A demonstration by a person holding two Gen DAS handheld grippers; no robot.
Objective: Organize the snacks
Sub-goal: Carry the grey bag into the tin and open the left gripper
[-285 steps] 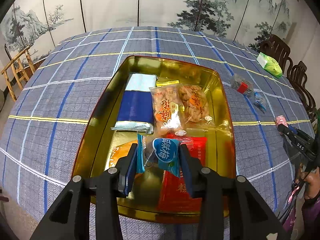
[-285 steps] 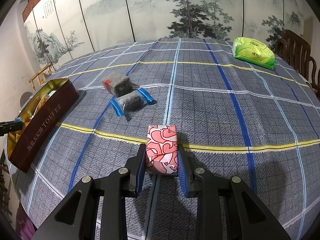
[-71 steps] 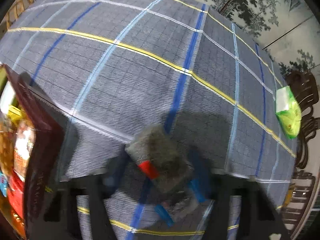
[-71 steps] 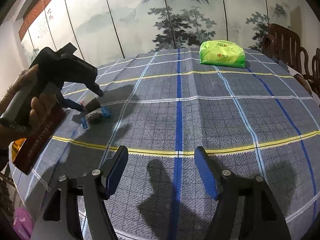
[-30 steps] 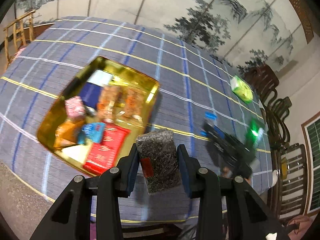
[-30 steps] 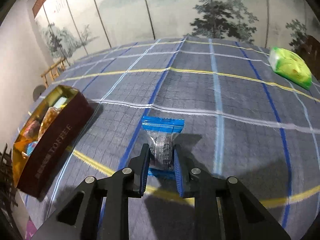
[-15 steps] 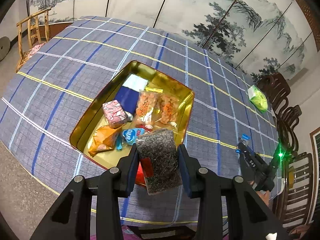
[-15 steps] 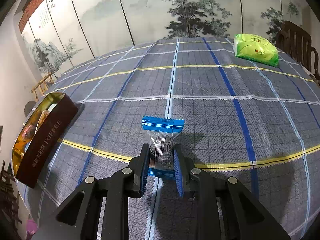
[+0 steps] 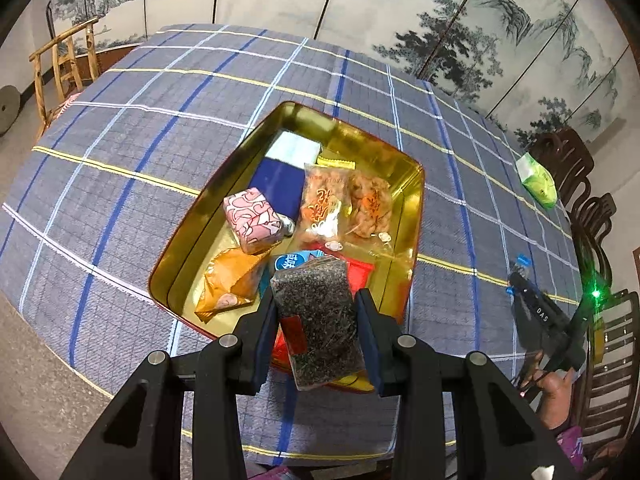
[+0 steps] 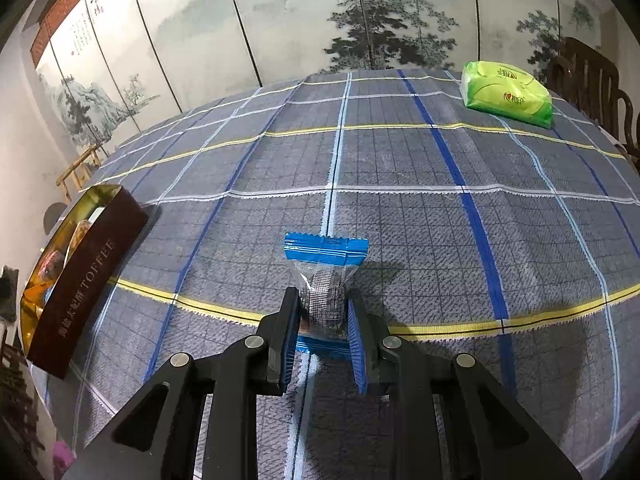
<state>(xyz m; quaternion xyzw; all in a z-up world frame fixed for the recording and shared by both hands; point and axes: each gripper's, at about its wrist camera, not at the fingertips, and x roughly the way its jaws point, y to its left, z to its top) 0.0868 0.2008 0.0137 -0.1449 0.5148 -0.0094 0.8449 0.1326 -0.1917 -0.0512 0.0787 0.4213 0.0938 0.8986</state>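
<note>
Left-wrist view: gold toffee tin (image 9: 416,200) sits on the plaid-cloth bench (image 9: 120,152), w/ a pink-patterned pack (image 9: 254,220), orange pouch (image 9: 228,284) & clear shrimp-cracker bags (image 9: 324,208) inside. Left tongs (image 9: 316,328) clenched on a dark speckled packet (image 9: 316,316) w/ red label – held above the tin's near edge. Far right, the other tool in a hand (image 9: 554,390). Right-wrist view: tin at left edge, then right tongs (image 10: 324,328) gripping a clear blue-ended snack packet (image 10: 325,276) – just over the cloth; green tissue pack (image 10: 506,94) far right, well apart.
</note>
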